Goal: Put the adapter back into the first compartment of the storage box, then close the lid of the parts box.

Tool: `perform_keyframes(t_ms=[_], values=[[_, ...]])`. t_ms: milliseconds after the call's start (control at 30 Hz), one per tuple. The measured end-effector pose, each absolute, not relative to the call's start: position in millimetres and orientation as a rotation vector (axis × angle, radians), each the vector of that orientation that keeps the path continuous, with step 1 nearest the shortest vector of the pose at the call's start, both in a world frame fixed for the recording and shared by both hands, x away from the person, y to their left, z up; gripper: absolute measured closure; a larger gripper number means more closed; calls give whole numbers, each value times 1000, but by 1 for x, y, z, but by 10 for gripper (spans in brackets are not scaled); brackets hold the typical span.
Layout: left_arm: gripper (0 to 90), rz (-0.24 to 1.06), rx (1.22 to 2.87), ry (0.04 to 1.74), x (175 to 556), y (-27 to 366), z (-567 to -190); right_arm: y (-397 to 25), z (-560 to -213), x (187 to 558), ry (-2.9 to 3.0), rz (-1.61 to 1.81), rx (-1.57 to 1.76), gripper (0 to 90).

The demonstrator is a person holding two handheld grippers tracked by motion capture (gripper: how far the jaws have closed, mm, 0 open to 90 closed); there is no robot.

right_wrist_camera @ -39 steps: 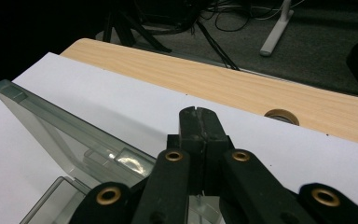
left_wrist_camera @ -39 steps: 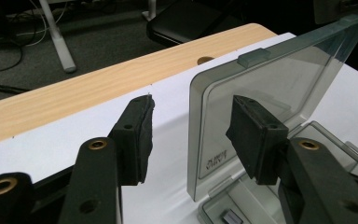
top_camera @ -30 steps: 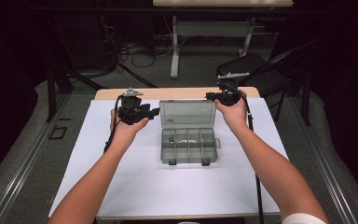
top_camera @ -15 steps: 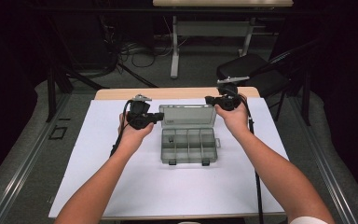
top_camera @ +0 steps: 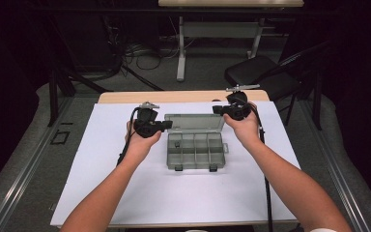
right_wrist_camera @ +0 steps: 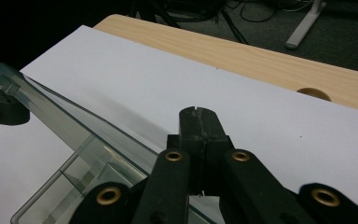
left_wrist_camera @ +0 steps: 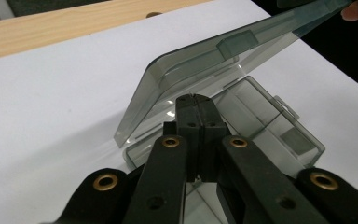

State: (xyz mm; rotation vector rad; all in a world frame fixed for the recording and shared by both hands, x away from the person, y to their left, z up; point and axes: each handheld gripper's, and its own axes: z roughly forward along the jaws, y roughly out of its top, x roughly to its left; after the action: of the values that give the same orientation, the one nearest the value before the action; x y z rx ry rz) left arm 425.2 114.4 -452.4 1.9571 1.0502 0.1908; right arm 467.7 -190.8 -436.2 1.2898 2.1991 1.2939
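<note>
A clear grey compartment box (top_camera: 195,151) sits at the middle of the white sheet, its several compartments bare. Its hinged lid (top_camera: 193,122) stands tilted up over the back edge. My left gripper (top_camera: 163,125) is at the lid's left end, and its own view shows the jaws shut, tips against the lid (left_wrist_camera: 205,60). My right gripper (top_camera: 221,110) is at the lid's right end, jaws pressed together just above the lid's edge (right_wrist_camera: 60,123). Whether either gripper pinches the lid is unclear. The left gripper (right_wrist_camera: 0,111) shows at the lid's far corner in the right gripper view.
A white sheet (top_camera: 125,193) covers the wooden table (top_camera: 174,96), whose bare strip runs along the far edge. A black chair (top_camera: 256,72) and a desk frame stand on the floor behind. Cables trail from both grippers toward the front edge.
The lid lay flat behind the box a second ago and now stands tilted up. Both grippers have moved inward to the lid's ends and risen with it.
</note>
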Motion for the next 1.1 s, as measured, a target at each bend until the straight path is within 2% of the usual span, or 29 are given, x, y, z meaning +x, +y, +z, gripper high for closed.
perform_keyframes(t_ms=[500, 1100], values=[[900, 158, 1938, 1026, 410, 119, -465, -194, -445, 447, 2259, 1336, 1275, 900], [900, 121, 1953, 1008, 387, 116, -493, -199, -473, 423, 2344, 1347, 1292, 900]])
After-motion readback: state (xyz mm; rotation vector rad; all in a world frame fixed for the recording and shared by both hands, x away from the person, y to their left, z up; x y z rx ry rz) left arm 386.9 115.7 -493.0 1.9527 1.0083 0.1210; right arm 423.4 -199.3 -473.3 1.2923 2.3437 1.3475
